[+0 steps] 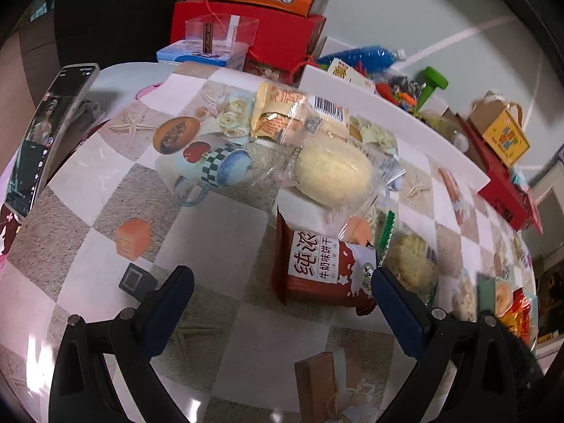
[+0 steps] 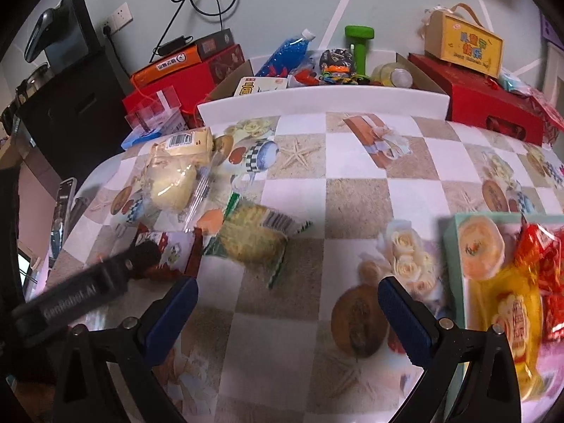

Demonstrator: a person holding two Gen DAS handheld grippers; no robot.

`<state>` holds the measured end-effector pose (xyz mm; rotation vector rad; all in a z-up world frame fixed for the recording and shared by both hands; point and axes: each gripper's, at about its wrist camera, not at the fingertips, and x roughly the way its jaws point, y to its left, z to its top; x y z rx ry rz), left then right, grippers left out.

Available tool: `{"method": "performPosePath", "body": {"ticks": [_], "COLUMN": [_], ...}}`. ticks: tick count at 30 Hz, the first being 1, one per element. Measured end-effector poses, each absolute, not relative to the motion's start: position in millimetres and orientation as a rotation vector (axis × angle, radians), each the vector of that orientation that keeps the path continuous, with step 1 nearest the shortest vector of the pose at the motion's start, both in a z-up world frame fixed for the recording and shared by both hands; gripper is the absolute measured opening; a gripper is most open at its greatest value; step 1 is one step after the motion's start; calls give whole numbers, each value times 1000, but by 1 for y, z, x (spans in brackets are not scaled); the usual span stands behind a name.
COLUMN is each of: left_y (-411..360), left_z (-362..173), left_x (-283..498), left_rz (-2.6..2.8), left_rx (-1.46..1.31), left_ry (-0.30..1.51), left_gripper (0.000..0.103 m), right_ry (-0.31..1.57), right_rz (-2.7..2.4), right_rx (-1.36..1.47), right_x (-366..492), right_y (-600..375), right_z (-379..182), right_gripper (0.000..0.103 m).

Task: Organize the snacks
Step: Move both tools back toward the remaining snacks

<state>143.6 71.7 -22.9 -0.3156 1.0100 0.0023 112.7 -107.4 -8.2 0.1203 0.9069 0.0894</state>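
While both jaws gape empty, the left gripper [image 1: 282,282] faces the red biscuit pack [image 1: 319,271] just ahead; the overlapping bun bag [image 1: 331,172] could drag along. The right gripper [image 2: 287,294] hovers over bare tablecloth [image 2: 282,335].

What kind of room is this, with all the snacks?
Probably a home dining or living area: a table with a picture-printed cloth, gift boxes stacked against the wall, a wall socket, and a green dumbbell among household clutter.
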Motion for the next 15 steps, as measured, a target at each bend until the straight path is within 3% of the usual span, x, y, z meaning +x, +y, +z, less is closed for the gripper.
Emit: {"method": "performPosePath", "body": {"ticks": [15], "left_y": [47], "left_z": [-32], "left_x": [168], "left_rz": [-57], "left_rx": [-245], "left_ry": [1060], "left_gripper": [100], "right_ry": [955], "right_rz": [87], "right_rx": [43], "right_x": [147], "right_y": [-105], "right_z": [-34], "right_gripper": [103]}}
